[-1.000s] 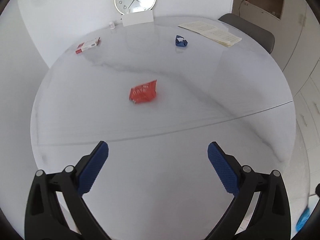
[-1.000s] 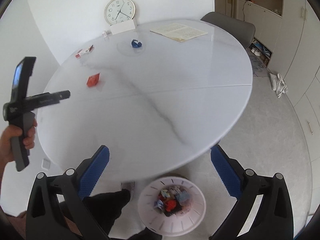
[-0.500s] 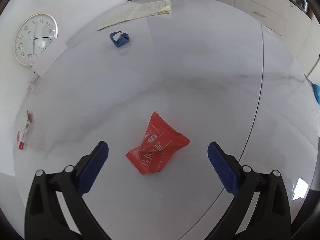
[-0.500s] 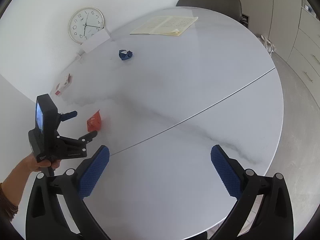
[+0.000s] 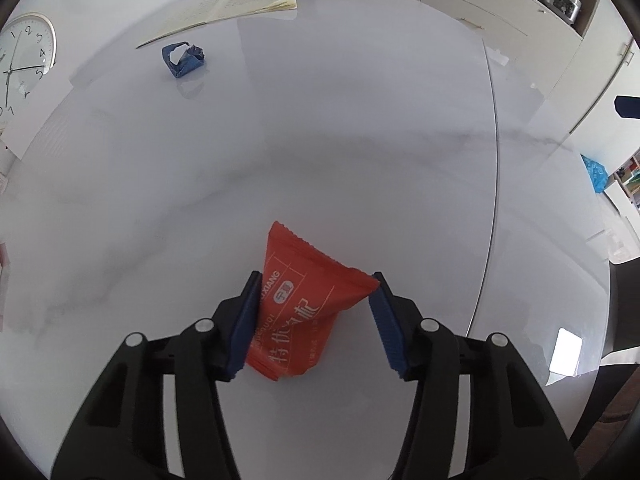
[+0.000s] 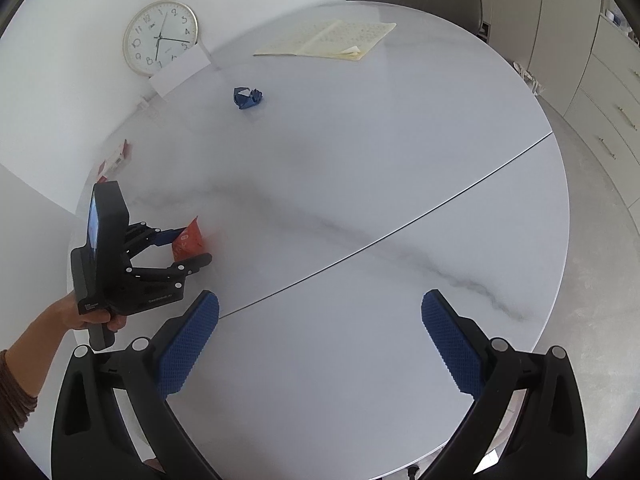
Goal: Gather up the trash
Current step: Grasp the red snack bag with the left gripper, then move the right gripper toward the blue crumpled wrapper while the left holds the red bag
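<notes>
Dropped over the red wrapper, the left tool has just been closing and clamps it; blue wad and notebook lie well beyond.

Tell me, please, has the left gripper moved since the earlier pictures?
Yes. In the right wrist view the left gripper has moved across the table toward the clock, reaching the red wrapper.

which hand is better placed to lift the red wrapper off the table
Left. The left tool has just been closing, with the red wrapper between its blue pads, both touching its edges. The right tool hangs open over a bare part of the table, away from the wrapper.
</notes>
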### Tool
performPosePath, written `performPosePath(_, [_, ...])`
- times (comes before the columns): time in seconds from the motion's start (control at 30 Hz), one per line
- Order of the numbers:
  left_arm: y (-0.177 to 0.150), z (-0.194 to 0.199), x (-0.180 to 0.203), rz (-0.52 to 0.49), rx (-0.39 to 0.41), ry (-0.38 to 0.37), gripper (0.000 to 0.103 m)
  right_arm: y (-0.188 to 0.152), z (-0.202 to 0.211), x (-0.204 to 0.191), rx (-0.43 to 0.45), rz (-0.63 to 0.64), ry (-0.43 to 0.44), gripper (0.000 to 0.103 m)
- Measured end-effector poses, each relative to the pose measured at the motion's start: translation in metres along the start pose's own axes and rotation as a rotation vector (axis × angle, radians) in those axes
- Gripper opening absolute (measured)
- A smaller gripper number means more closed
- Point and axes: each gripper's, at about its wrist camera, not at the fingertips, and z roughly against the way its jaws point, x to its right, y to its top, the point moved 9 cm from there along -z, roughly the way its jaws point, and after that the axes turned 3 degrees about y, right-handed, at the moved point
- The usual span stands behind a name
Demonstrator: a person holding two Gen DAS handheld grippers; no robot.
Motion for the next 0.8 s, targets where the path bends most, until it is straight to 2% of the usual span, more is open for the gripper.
performPosePath(0.3, [-0.002, 0.003, -0.003, 0.028, 0.012, 0.009, 0.049, -0.003, -0.002, 0.0, -0.007, 0.02, -0.016, 0.101])
performPosePath(0.4, [-0.002, 0.006, -0.005, 0.067, 0.019, 0.002, 0.049, -0.003, -0.001, -0.002, -0.004, 0.021, -0.013, 0.101])
performPosePath(0.53, [-0.001, 0.016, -0.015, 0.213, 0.038, -0.019, 0.049, -0.002, -0.004, -0.006, -0.005, 0.032, -0.01, 0.101])
performPosePath(0.63, [-0.004, 0.031, -0.02, 0.339, 0.052, 0.002, 0.049, -0.001, -0.009, -0.014, -0.008, 0.045, 0.003, 0.101])
performPosePath(0.8, [-0.016, 0.05, -0.023, 0.557, 0.01, 0.042, 0.049, 0.008, -0.027, -0.031, -0.03, 0.105, 0.039, 0.101])
